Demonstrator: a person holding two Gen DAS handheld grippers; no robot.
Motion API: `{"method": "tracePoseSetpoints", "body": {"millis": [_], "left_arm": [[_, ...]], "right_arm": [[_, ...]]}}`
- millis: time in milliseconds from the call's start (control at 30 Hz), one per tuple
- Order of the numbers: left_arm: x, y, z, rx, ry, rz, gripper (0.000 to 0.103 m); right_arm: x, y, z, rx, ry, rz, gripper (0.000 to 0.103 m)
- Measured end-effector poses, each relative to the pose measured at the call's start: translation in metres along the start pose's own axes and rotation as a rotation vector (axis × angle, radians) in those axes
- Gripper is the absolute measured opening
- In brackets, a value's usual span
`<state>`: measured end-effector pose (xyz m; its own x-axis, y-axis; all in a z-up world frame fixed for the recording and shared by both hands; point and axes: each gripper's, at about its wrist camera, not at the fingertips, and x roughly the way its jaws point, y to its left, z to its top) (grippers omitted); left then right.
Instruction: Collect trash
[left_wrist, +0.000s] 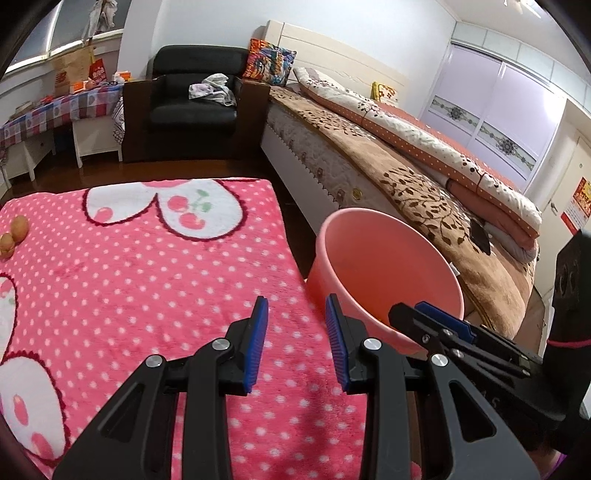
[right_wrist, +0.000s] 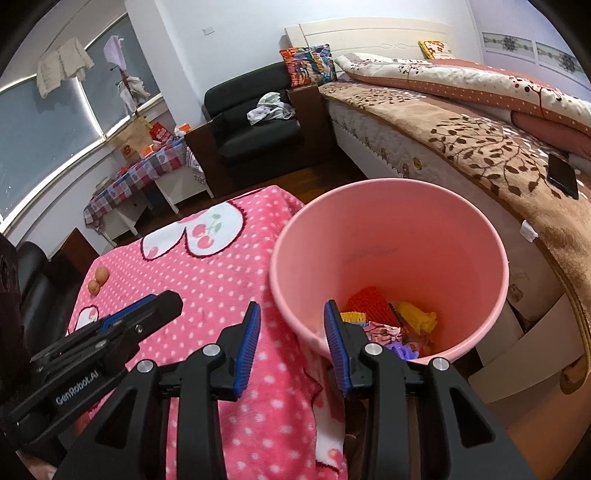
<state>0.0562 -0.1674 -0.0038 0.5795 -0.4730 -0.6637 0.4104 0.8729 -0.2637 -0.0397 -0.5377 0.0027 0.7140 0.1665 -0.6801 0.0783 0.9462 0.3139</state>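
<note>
A pink bin (right_wrist: 388, 236) stands beside the table, against the edge of its pink dotted blanket (left_wrist: 147, 277). In the bin lie several scraps: an orange mesh piece (right_wrist: 369, 301), a yellow crumpled piece (right_wrist: 417, 314) and a purple bit (right_wrist: 406, 352). My right gripper (right_wrist: 291, 306) hovers over the bin's near rim, open, with nothing pinched. My left gripper (left_wrist: 295, 301) is open over the blanket, just left of the bin (left_wrist: 369, 258), and holds nothing. Each gripper shows in the other's view: the right gripper (left_wrist: 410, 308) and the left gripper (right_wrist: 162, 301). Two small round brown things (left_wrist: 14, 232) sit at the blanket's far left.
A bed (left_wrist: 406, 166) with brown leaf-patterned cover runs along the right, close behind the bin; a dark phone (right_wrist: 561, 175) lies on it. A black armchair (left_wrist: 195, 99) with crumpled cloth stands beyond the table. A side table (left_wrist: 55, 110) with checked cloth is at the far left.
</note>
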Motion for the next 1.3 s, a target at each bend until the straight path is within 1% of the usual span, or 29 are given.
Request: {"method": "tracePoseSetpoints", "body": {"millis": [433, 833, 1000, 1133, 1300], "left_arm": [[-0.012, 0.0, 0.0, 0.01, -0.033, 0.03, 0.032], [-0.018, 0.0, 0.0, 0.012, -0.051, 0.05, 0.032], [-0.019, 0.001, 0.0, 0.016, -0.056, 0.065, 0.032], [-0.018, 0.001, -0.001, 0.016, -0.052, 0.07, 0.032], [-0.018, 0.002, 0.0, 0.021, -0.06, 0.077, 0.032]], "right_arm": [[-0.013, 0.009, -0.006, -0.031, -0.013, -0.001, 0.037], [-0.028, 0.019, -0.01, -0.074, -0.061, -0.01, 0.041], [-0.035, 0.021, -0.012, -0.084, -0.1, -0.02, 0.047], [-0.039, 0.024, -0.012, -0.094, -0.123, -0.032, 0.054], [-0.044, 0.026, -0.013, -0.096, -0.155, -0.046, 0.06]]}}
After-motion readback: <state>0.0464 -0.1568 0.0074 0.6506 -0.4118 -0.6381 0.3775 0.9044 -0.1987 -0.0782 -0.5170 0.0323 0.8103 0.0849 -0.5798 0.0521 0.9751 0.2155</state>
